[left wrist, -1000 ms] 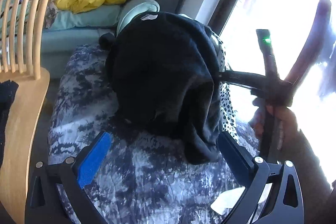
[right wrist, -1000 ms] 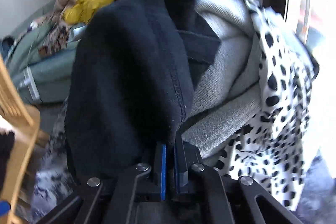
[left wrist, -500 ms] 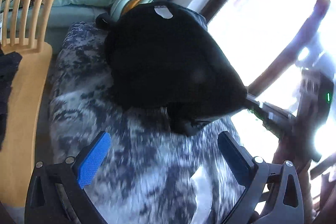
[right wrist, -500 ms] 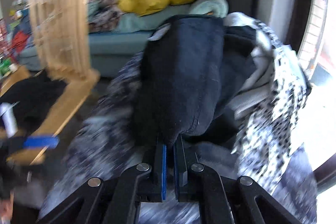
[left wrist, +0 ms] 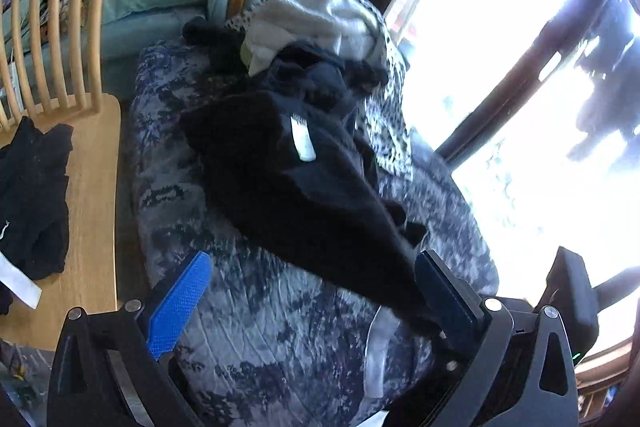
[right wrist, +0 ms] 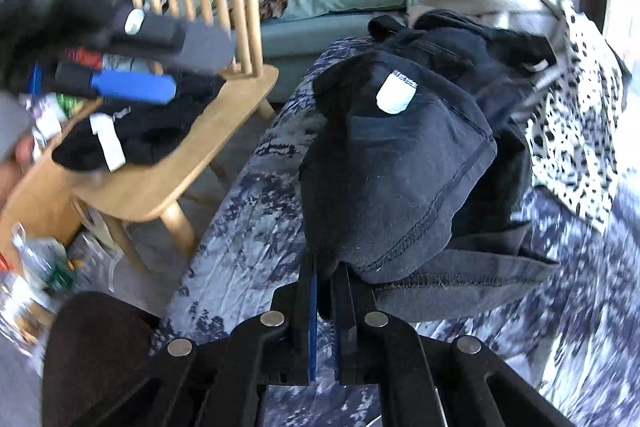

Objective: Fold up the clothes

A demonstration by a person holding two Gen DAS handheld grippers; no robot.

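1. A bed with a blue-grey patterned cover point(left wrist: 260, 327) stands by a bright window point(left wrist: 500, 47), a wooden chair point(right wrist: 180, 179) beside it.
2. One black garment point(right wrist: 400, 179) lies stretched across the cover; one black garment rests on the chair.
3. The right gripper point(right wrist: 324, 291) is clamped on the stretched garment's hem; the left gripper point(left wrist: 312, 295) gapes wide, empty.
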